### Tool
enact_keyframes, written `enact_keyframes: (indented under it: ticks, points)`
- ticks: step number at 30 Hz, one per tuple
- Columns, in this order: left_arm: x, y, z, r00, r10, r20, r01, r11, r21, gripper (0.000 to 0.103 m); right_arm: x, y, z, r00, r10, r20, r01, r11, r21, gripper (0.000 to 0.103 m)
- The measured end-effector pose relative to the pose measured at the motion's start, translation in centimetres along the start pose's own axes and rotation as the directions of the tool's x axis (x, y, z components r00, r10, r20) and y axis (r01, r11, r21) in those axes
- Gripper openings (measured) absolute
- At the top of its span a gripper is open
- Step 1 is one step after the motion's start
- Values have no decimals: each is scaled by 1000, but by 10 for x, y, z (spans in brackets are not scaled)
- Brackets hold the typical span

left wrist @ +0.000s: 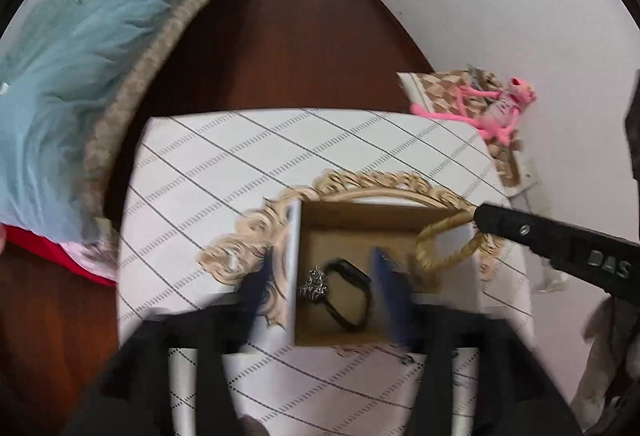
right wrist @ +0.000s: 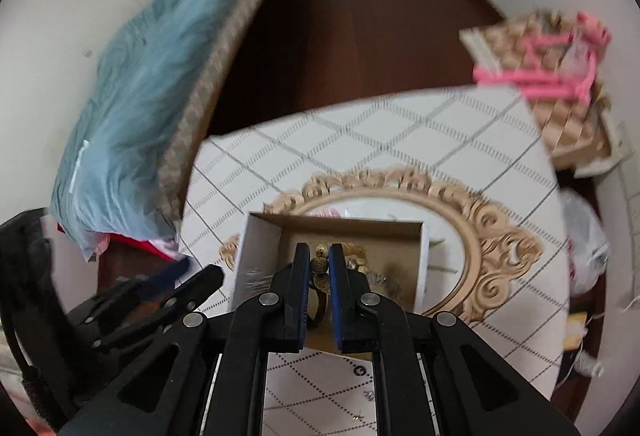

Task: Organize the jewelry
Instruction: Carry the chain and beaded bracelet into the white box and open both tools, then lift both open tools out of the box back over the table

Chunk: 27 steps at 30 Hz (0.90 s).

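I see a matt brown cardboard box (left wrist: pixel 362 224), a silvery metal chain (left wrist: pixel 315 284), a glossy black plastic band (left wrist: pixel 349 294) and a carved cream tray rim (right wrist: pixel 500 232).

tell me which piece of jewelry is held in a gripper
The gold woven bracelet, pinched by the right gripper over the box; the black band and silver chain lie loose inside.

Cardboard box (left wrist: pixel 308 220): open-topped, white outside, brown inside, resting on an ornate gold-framed mirror (left wrist: pixel 256 232). Contents: black band (left wrist: pixel 348 296), looped, lying flat; silver chain (left wrist: pixel 314 286), bunched just beside it. Gold woven bracelet (left wrist: pixel 444 244): looped, raised over the box's right side.
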<state>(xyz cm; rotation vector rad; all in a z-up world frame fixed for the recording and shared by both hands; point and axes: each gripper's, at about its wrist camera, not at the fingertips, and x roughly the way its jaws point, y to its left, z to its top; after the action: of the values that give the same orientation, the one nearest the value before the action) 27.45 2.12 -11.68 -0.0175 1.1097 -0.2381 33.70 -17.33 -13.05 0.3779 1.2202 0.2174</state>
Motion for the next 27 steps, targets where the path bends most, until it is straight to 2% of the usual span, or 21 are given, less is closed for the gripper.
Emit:
enact_keyframes:
  ticks: [1, 2, 3, 4, 6, 8, 10, 13, 15, 19, 25, 27]
  points:
    - [-1, 3, 0, 1000, 10, 12, -10, 1000, -6, 89, 4, -4, 2, 1000, -12, -10, 12, 1000, 2, 41]
    - [-2, 5, 0, 1000, 19, 19, -19, 1000, -9, 89, 7, -7, 2, 999, -32, -14, 32, 999, 4, 67]
    - [-3, 7, 0, 999, 36, 23, -36, 999, -10, 89, 8, -10, 1, 999, -50, -9, 50, 999, 2, 75]
    - [-3, 9, 0, 998, 53, 23, -53, 999, -12, 92, 7, -12, 0, 998, -62, -5, 62, 998, -4, 79]
    - [-2, 14, -2, 995, 91, 32, -90, 996, -13, 101, 6, -15, -6, 995, -104, 2, 104, 994, -19, 79]
    - [-2, 19, -7, 992, 117, 44, -116, 993, -20, 102, 5, -18, -16, 984, -176, 11, 177, 983, -40, 83]
    - [-1, 20, -14, 986, 156, 59, -155, 988, -16, 102, 7, -20, -26, 968, -249, 17, 249, 966, -68, 95]
    - [3, 19, -29, 975, 210, 73, -211, 977, 1, 102, 14, -21, -47, 948, -317, 19, 317, 943, -99, 96]
    - [5, 17, -37, 970, 232, 74, -233, 972, 19, 102, 20, -22, -60, 943, -332, 7, 331, 938, -106, 96]
    - [4, 14, -48, 974, 220, 58, -221, 975, 13, 103, 26, -20, -75, 936, -353, 11, 352, 930, -109, 96]
    - [-13, 12, -54, 967, 244, 73, -244, 970, -5, 102, 15, -13, -88, 934, -353, 46, 356, 930, -90, 96]
    - [-23, 10, -57, 959, 267, 92, -267, 964, -8, 102, 6, -9, -92, 932, -356, 66, 360, 928, -92, 96]
